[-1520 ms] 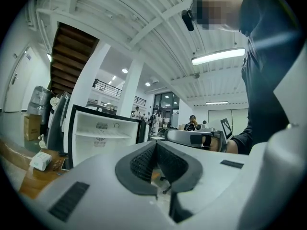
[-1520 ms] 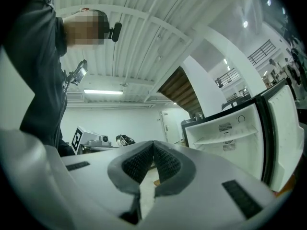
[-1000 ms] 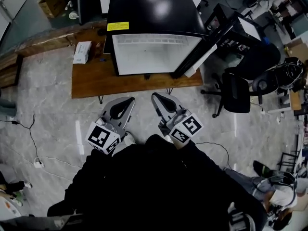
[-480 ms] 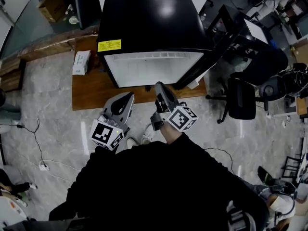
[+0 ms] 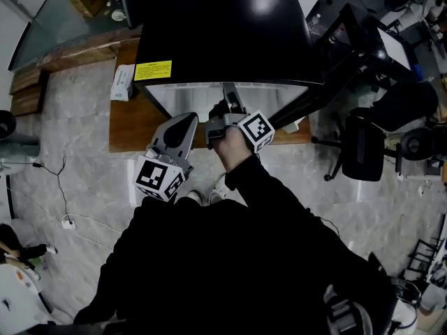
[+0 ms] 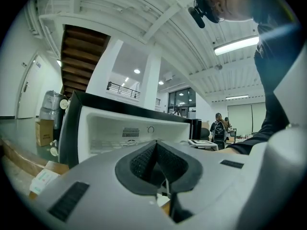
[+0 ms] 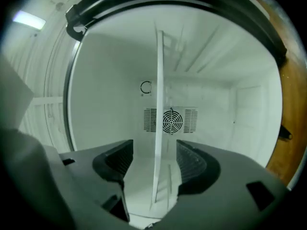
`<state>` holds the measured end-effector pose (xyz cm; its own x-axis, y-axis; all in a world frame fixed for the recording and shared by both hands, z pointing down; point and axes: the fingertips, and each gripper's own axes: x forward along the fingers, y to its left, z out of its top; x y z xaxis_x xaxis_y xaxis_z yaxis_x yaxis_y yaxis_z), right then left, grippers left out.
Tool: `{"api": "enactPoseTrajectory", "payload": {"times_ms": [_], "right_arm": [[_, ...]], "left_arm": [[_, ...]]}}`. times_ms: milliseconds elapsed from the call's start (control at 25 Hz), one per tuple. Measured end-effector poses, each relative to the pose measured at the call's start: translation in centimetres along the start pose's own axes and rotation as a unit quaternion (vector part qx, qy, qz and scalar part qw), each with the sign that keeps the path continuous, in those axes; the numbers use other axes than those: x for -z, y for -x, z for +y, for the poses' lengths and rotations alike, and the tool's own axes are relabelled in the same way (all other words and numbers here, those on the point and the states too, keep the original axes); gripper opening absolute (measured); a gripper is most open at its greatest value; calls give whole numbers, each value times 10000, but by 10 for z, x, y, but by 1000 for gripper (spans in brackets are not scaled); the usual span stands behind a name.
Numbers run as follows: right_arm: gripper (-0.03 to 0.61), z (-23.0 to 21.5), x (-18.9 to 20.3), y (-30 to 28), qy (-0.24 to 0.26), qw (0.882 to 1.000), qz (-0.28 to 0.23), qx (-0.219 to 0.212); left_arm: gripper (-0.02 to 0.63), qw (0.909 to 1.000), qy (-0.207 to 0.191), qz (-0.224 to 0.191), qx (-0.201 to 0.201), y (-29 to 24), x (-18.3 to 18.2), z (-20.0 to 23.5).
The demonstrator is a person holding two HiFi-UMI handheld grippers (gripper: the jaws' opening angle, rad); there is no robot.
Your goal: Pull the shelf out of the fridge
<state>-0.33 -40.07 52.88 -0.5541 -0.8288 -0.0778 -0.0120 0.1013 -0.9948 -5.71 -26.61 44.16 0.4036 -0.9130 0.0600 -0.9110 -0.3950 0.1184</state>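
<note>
Standing edge-on w/in fridge (image 7: 105, 104): thin white shelf (image 7: 158, 80).

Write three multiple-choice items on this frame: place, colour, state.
1. Where is the front edge of the shelf?
A) in the left claw
B) at the right claw, between its jaws
C) on top of the fridge

2. Colour of the label on the fridge?
A) yellow
B) red
C) blue

3. Left claw's state?
A) wide open
B) shut on the shelf
C) shut, empty

1 B: the edge stands between its opening jaws, pads clear of it.
2 A: the head view shows it yellow.
3 C: its pads meet, nothing between.
</note>
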Motion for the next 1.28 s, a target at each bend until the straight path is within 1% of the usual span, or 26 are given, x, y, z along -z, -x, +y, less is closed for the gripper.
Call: {"api": "enactPoseTrajectory", "payload": {"times_ms": [80,160,200,280,360,400,440,520,760,1040,1280], "right_arm": [[266,-4,-1,-18,-73,9999,-114,89],[225,-10,-4,-30,-70,9991,-268,312],[186,-12,-5,-34,-44,9985,-347,417],[122,-14,-9,-43,17,9978,-488,446],[57,-15,-13,-50,14,9971,-640,406],[36,-15,-14,-51,-3,9968,-706,378],[35,-15,-14,-51,-20,9964,-761,362],[35,-15,-11,-46,-27,9960,-823,345],[31,-12,-9,-45,15,9960,-847,284],[29,-11,-8,-35,82,9956,-878,315],[29,-7,0,-11,134,9951,-923,341]], "left_arm": [[2,10000,-16,27,-90,-3,1,7],[2,9999,-46,63,-124,-4,3,10],[2,9999,-47,81,-131,-3,5,11],[2,9997,-149,134,-142,-2,7,14],[2,9988,-429,215,-110,-1,8,14],[2,9984,-518,234,-72,0,9,13],[2,9983,-528,233,-36,3,9,13],[2,9989,-422,204,-4,9,10,13],[2,9997,-208,147,4,23,11,20],[2,9999,-149,62,54,36,4,26],[2,9997,-176,12,175,52,1,21]]}}
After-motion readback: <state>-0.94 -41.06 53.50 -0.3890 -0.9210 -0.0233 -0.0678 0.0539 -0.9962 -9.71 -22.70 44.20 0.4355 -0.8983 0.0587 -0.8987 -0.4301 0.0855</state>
